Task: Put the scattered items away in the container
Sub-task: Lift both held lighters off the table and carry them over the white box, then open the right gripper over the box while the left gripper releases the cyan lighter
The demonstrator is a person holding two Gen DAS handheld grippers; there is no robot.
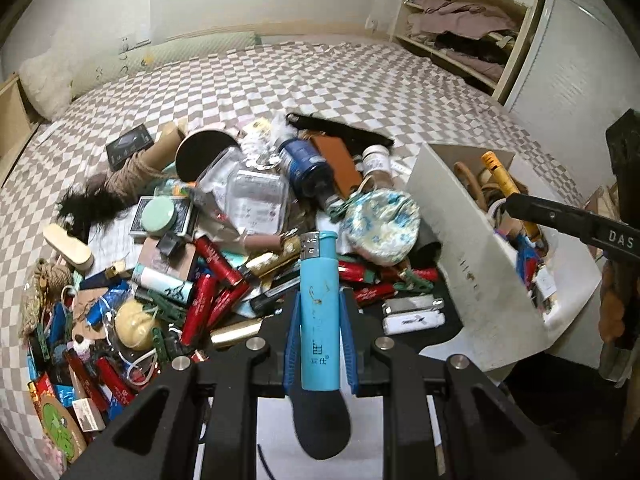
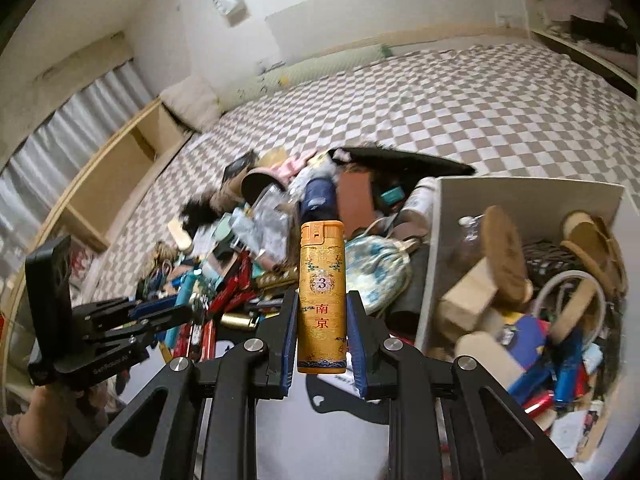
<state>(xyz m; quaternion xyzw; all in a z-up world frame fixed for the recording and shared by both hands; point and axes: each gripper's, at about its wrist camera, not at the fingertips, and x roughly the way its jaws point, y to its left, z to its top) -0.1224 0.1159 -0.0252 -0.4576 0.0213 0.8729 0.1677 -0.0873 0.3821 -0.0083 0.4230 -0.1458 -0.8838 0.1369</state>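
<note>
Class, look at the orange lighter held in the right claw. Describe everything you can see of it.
The orange lighter is a slim, glossy, plastic-looking stick with a plain orange cap, gold patterned wrap, a circled 3 and red Chinese characters. It stands upright along the right claw, pinched between blue pads, in the air above the clutter, left of the white container.

The white container (image 2: 520,192) is cut off at the right edge, its contents blurred beyond telling apart.

A home bedroom: checkered bed (image 1: 320,80), clothes shelves (image 1: 460,32).
</note>
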